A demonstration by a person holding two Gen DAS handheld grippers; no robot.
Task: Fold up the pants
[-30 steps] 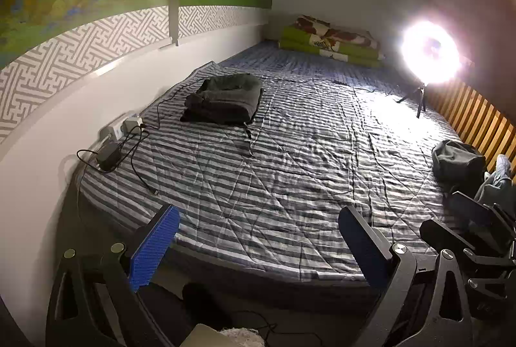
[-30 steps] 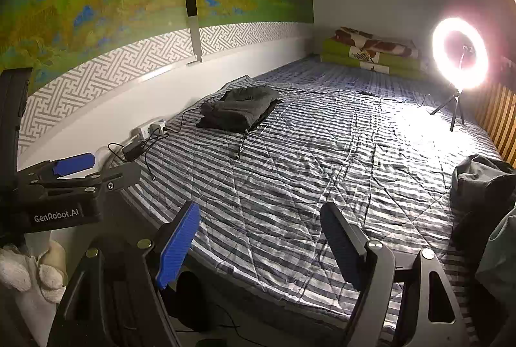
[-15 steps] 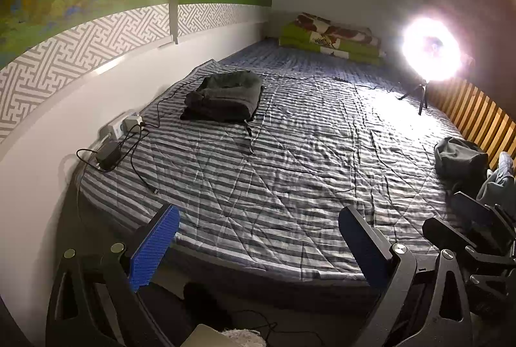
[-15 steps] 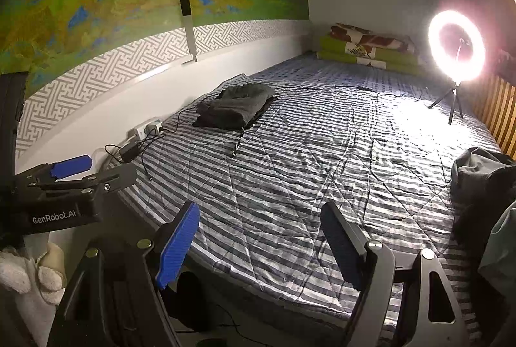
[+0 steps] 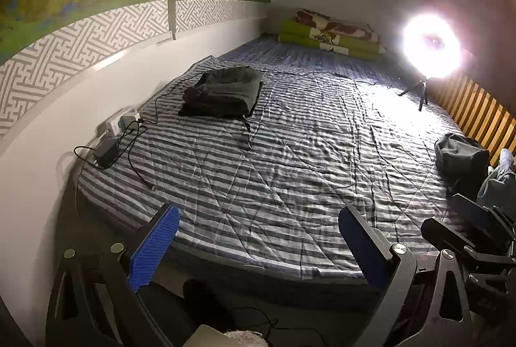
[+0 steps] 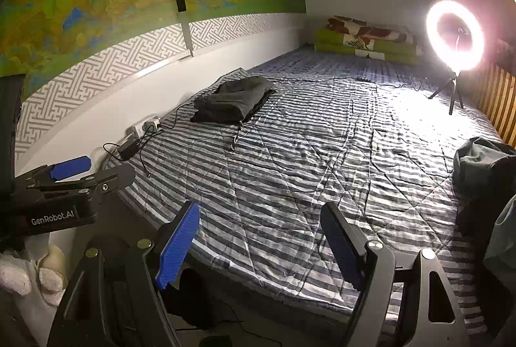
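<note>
Left wrist view: folded dark pants (image 5: 222, 92) parked far back on the striped quilt (image 5: 306, 160) near the wall, likely set aside as done; left gripper (image 5: 258, 247) spread wide over the near bed edge, gripping nothing. Right wrist view: right gripper (image 6: 261, 247) likewise gaping and empty, well apart from the pants (image 6: 232, 102); crumpled grey garment (image 6: 483, 163) at the right edge, probably next.
</note>
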